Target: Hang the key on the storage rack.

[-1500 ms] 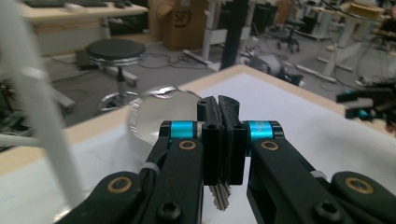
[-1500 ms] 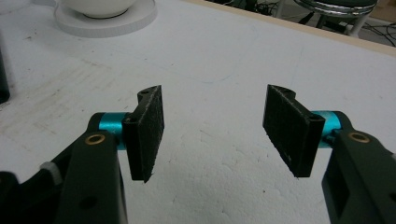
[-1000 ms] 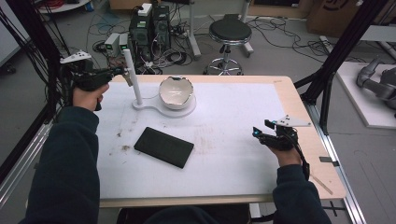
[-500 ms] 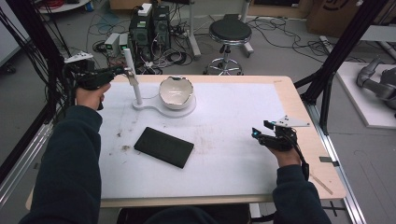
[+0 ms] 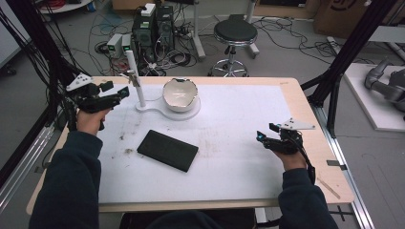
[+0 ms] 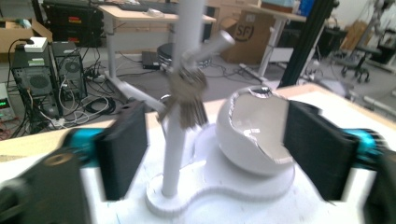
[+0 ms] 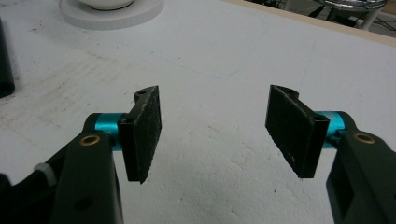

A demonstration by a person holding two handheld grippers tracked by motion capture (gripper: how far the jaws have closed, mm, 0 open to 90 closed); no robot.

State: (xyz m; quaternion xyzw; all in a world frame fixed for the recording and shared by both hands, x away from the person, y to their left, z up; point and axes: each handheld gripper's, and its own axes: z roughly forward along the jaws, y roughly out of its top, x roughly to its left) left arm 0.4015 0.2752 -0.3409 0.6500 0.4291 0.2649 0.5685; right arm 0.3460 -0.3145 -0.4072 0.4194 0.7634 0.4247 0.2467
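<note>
While the left gripper [image 5: 122, 91] is held up in the air at the far left of the table [image 5: 305, 109], its 2 jaws stand wide apart with nothing between them. Its own view is blurry, but right ahead of it is a white stand [image 6: 175, 140] with a tall post and short pegs. A bunch of what look like keys [image 6: 187, 100] hangs from 1 peg. Just beside the post, on the same white base, sits a white bowl [image 5: 179, 94] with a broken, jagged rim. The jaws have not reached the post or the bowl.

A flat black case [image 5: 167, 150] lies on the white mat [image 5: 239, 129], nearer the person and a bit left of the middle. It is well apart from both grippers. The mat has some dirty marks near the case.

The right half of the mat is bare, so there is lots of free room there. The wooden edge of the table runs along the right side, close to the right gripper [image 5: 264, 135].

The right gripper sits low over the mat near that right edge. Its 2 jaws are wide apart too, and they hold nothing. It points left, toward the middle of the table.

Both arms wear dark sleeves [image 5: 71, 181] and come in from the near side. Past the far edge stand a black stool [image 5: 235, 32] and computer boxes [image 5: 153, 26] among many cables.
</note>
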